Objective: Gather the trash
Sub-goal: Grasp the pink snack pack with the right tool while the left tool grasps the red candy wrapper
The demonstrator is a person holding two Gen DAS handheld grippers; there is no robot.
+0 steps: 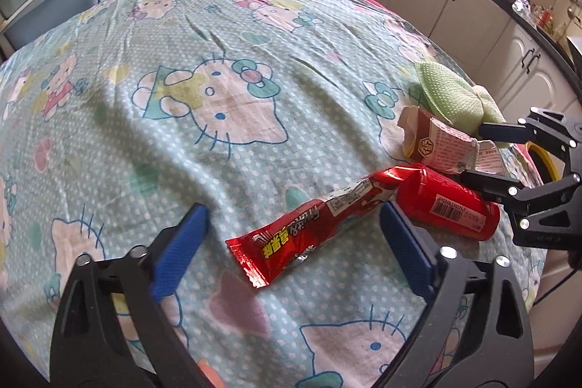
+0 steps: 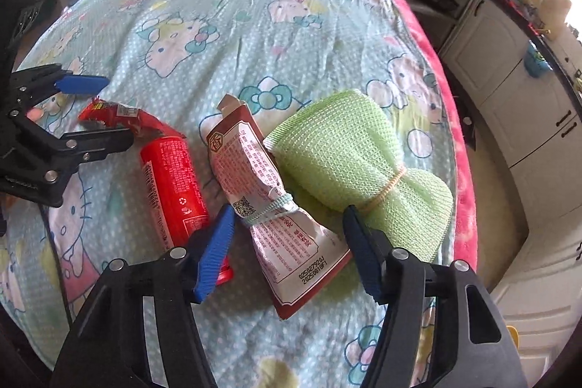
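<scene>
the left gripper (image 1: 293,235) is hovering with its fingers spread wide on either side of a red wrapper (image 1: 302,228), gripping nothing. the right gripper (image 2: 287,250) is likewise gaping wide around a tied pouch (image 2: 262,202), not closed on it. a red can (image 2: 174,184) is lying between wrapper and pouch, a green cloth (image 2: 349,155) touching the pouch, all on the tabletop (image 1: 182,24)
</scene>
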